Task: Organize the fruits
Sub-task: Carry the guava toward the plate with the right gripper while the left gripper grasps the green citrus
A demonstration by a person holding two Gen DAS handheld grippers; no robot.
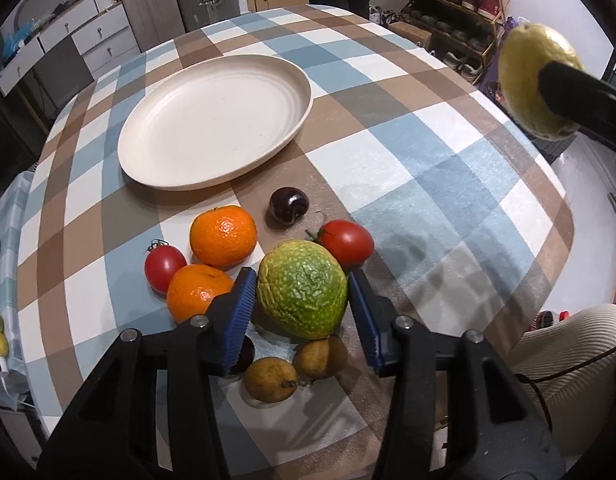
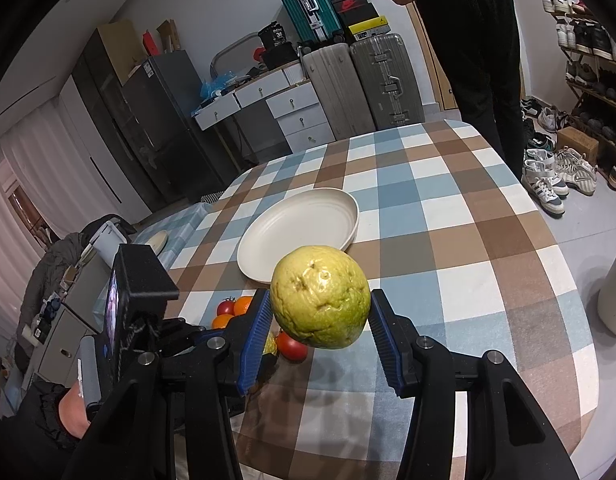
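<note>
Green fruit (image 1: 302, 289) — left fingers (image 1: 244, 292) gripping | yellow fruit (image 2: 320, 297) — right fingers (image 2: 262, 320) gripping, aloft

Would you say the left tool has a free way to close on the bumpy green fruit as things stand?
Probably yes. The left tool already straddles the green fruit, its pads at both flanks. An orange and a tomato crowd the sides without blocking.

A matt cream ribbed plate (image 1: 212, 120) is set on checked woven cloth (image 1: 408, 168); a wrinkled, rough green citrus (image 1: 302, 288) is flanked by glossy red tomatoes (image 1: 348, 242).
</note>
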